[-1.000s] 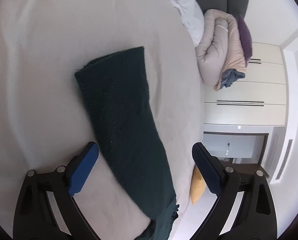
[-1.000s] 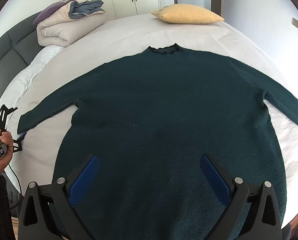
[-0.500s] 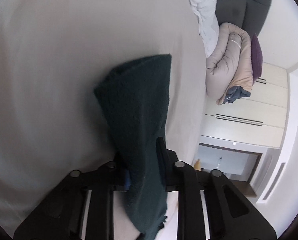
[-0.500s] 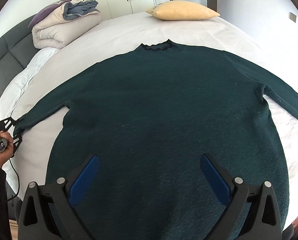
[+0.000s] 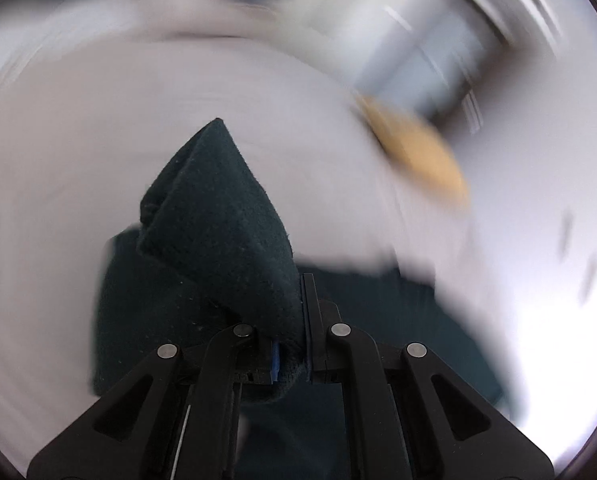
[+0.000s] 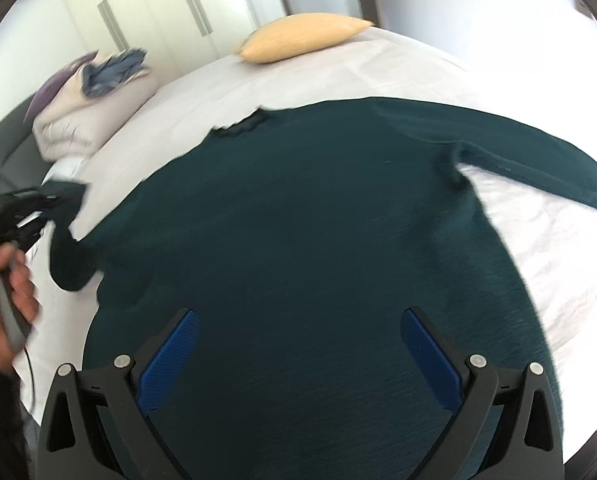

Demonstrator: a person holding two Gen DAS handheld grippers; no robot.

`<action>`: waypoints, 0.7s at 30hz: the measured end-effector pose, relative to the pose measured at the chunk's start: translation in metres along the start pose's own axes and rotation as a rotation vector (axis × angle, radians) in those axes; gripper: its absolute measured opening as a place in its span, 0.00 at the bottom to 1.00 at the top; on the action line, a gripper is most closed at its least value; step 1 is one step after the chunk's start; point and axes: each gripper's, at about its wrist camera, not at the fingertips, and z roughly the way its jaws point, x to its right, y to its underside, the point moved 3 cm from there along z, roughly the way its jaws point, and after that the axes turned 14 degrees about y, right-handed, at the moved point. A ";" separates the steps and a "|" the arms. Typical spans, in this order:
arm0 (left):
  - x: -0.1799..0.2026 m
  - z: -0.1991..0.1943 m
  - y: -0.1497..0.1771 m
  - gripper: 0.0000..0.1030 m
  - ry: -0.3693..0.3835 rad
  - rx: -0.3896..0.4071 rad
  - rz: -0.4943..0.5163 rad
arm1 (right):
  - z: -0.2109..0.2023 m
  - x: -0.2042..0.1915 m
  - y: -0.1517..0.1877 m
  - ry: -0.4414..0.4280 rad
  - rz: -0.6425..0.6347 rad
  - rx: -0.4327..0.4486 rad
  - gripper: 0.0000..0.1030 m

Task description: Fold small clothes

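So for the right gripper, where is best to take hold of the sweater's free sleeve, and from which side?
Probably at the cuff end of the free sleeve, coming from the outer side along the bed. That sleeve lies flat and stretched away from the sweater, so its end is a thin edge with bare sheet beside it. The right gripper is open and empty; the left gripper already pinches the other sleeve.

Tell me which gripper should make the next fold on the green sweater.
Left. The left gripper is already shut on the sweater's sleeve, lifted off the bed. The right gripper hangs open over the hem, holding nothing.
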 end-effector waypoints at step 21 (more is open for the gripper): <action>0.106 0.094 0.156 0.07 -0.121 -0.193 0.482 | 0.158 -0.089 -0.102 -0.626 0.250 -0.513 0.80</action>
